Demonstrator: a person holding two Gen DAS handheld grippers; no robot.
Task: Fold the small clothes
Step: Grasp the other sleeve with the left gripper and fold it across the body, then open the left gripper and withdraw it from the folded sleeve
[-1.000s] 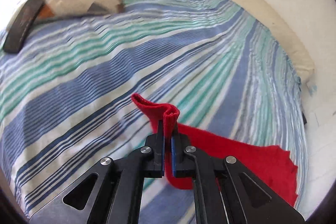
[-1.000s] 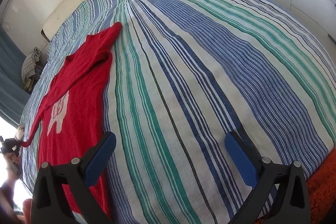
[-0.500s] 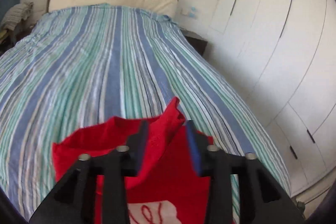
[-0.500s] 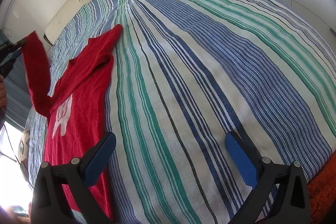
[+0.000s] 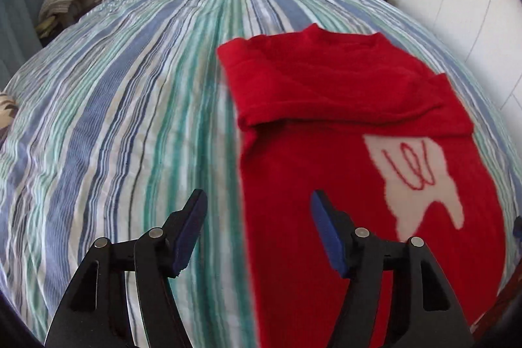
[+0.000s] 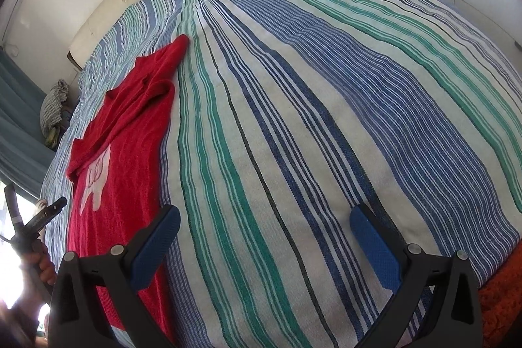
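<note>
No legible text, brand or number. The red sweater (image 5: 342,106) carries a white patch (image 5: 414,175) with a red looped scribble resembling handwriting; individual letters cannot be determined

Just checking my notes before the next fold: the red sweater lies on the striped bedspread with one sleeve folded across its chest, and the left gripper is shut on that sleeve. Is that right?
Not quite. The left gripper is open, with nothing between its pads, as the left wrist view shows. The rest holds: the red sweater lies on the striped bedspread with one sleeve folded across its chest.
</note>
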